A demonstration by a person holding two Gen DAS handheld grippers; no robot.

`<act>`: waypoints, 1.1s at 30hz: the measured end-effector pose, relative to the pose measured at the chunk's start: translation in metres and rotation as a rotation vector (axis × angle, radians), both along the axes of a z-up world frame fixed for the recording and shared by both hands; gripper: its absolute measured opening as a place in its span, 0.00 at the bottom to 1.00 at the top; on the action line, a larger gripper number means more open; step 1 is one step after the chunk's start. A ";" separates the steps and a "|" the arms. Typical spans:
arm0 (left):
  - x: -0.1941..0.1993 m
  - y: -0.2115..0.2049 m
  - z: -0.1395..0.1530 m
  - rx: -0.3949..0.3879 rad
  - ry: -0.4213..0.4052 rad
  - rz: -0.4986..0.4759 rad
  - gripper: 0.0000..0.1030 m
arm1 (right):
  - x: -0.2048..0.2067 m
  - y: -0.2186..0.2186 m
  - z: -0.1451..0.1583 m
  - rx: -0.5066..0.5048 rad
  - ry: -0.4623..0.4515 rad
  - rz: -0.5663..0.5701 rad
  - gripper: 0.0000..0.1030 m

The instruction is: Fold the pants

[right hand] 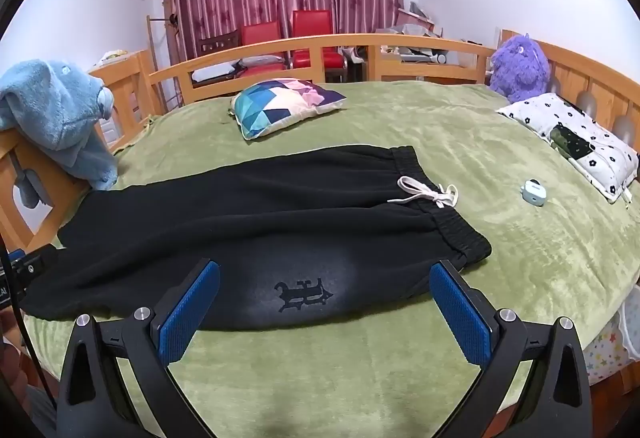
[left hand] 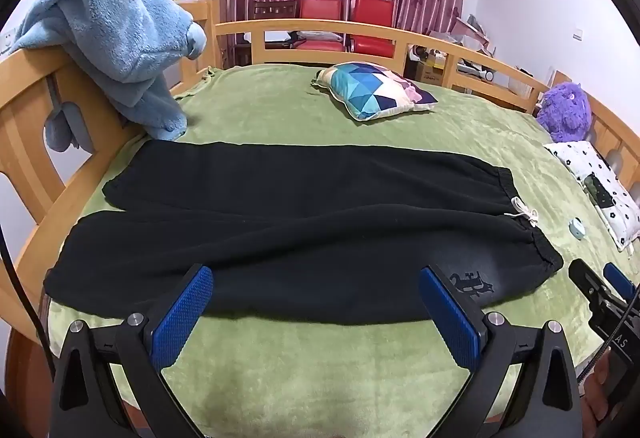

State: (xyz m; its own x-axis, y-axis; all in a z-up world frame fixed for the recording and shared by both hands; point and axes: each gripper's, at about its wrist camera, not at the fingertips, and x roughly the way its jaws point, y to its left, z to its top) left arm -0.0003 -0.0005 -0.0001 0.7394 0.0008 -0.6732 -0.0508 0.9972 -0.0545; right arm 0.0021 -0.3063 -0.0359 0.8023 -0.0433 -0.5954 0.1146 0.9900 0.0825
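Observation:
Black sweatpants [left hand: 304,222] lie flat across the green blanket, legs to the left, waistband with a white drawstring [left hand: 522,214] to the right. A dark logo [right hand: 302,294] shows on the near leg by the waist. My left gripper [left hand: 316,308] is open and empty, hovering at the near edge of the near leg. My right gripper [right hand: 324,304] is open and empty, hovering over the near edge by the logo [left hand: 472,284]. The right gripper also shows at the right edge of the left wrist view [left hand: 600,284]. The pants also show in the right wrist view [right hand: 248,222].
A green blanket [left hand: 320,366] covers a wooden-railed bed [left hand: 360,28]. A blue plush towel [left hand: 120,38] hangs on the left rail. A patterned cushion [left hand: 376,90], a purple plush toy [right hand: 518,66], a floral pillow [right hand: 576,138] and a small blue case [right hand: 534,192] lie on the bed.

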 end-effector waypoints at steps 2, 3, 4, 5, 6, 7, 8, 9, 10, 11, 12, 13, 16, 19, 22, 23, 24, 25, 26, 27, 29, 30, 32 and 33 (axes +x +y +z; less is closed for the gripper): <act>-0.001 0.000 0.001 0.002 0.004 -0.001 1.00 | 0.001 0.000 0.000 0.001 -0.001 0.003 1.00; -0.002 0.000 0.001 0.000 0.004 -0.003 1.00 | 0.002 0.000 -0.001 0.000 -0.001 0.003 1.00; -0.003 0.000 0.002 0.000 0.001 -0.005 1.00 | -0.002 0.001 0.001 -0.001 -0.015 0.000 1.00; -0.004 -0.001 0.003 0.003 -0.003 -0.006 1.00 | -0.002 0.001 0.002 -0.002 -0.014 0.000 1.00; -0.006 -0.002 0.005 0.007 -0.006 -0.007 1.00 | -0.002 0.001 0.002 -0.002 -0.013 0.000 1.00; -0.007 -0.002 0.006 0.010 -0.008 -0.009 1.00 | -0.002 0.001 0.003 -0.003 -0.012 0.000 1.00; -0.008 -0.003 0.007 0.011 -0.010 -0.009 1.00 | -0.002 0.002 0.003 -0.005 -0.012 0.000 1.00; -0.010 -0.003 0.008 0.011 -0.011 -0.009 1.00 | -0.003 0.000 0.001 0.002 -0.017 0.002 1.00; -0.004 -0.001 0.001 -0.004 -0.008 -0.011 1.00 | -0.003 0.000 0.001 0.002 -0.016 0.003 1.00; -0.004 -0.001 0.001 -0.004 -0.007 -0.010 1.00 | -0.004 -0.001 0.002 0.002 -0.016 0.004 1.00; -0.005 -0.002 0.000 -0.004 -0.007 -0.011 1.00 | -0.002 0.000 0.001 0.001 -0.016 0.004 1.00; -0.005 -0.002 0.000 -0.003 -0.007 -0.011 1.00 | 0.000 0.001 0.000 0.001 -0.015 0.002 1.00; -0.004 -0.001 0.000 -0.007 -0.005 -0.010 1.00 | 0.000 0.002 0.000 0.000 -0.015 0.002 1.00; -0.004 -0.001 0.000 -0.004 -0.007 -0.010 1.00 | 0.000 0.002 0.001 0.000 -0.015 0.003 1.00; -0.004 -0.001 0.000 -0.007 -0.004 -0.010 1.00 | 0.000 0.002 0.000 -0.001 -0.015 0.002 1.00; -0.004 0.000 -0.001 -0.009 -0.003 -0.011 1.00 | 0.000 0.002 0.000 0.000 -0.015 0.002 1.00; -0.004 0.000 -0.001 -0.009 -0.001 -0.011 1.00 | -0.001 0.003 0.001 0.001 -0.015 0.002 1.00; -0.004 -0.001 -0.001 -0.007 -0.003 -0.010 1.00 | -0.002 0.004 0.002 0.001 -0.015 0.002 1.00; -0.004 0.000 -0.001 -0.007 -0.003 -0.010 1.00 | -0.002 0.004 0.002 0.001 -0.015 0.003 1.00; -0.004 0.000 -0.001 -0.007 -0.002 -0.010 1.00 | -0.002 0.004 0.001 0.000 -0.016 0.003 1.00; -0.004 0.000 -0.001 -0.007 -0.002 -0.010 1.00 | -0.002 0.004 0.002 0.000 -0.016 0.004 1.00; -0.004 -0.001 -0.001 -0.007 -0.002 -0.010 1.00 | -0.002 0.005 0.002 0.000 -0.016 0.003 1.00; -0.004 0.000 -0.001 -0.008 -0.002 -0.008 1.00 | -0.002 0.006 0.003 0.001 -0.015 0.003 1.00; -0.004 0.000 -0.001 -0.009 -0.002 -0.007 1.00 | -0.002 0.006 0.003 0.000 -0.016 0.003 1.00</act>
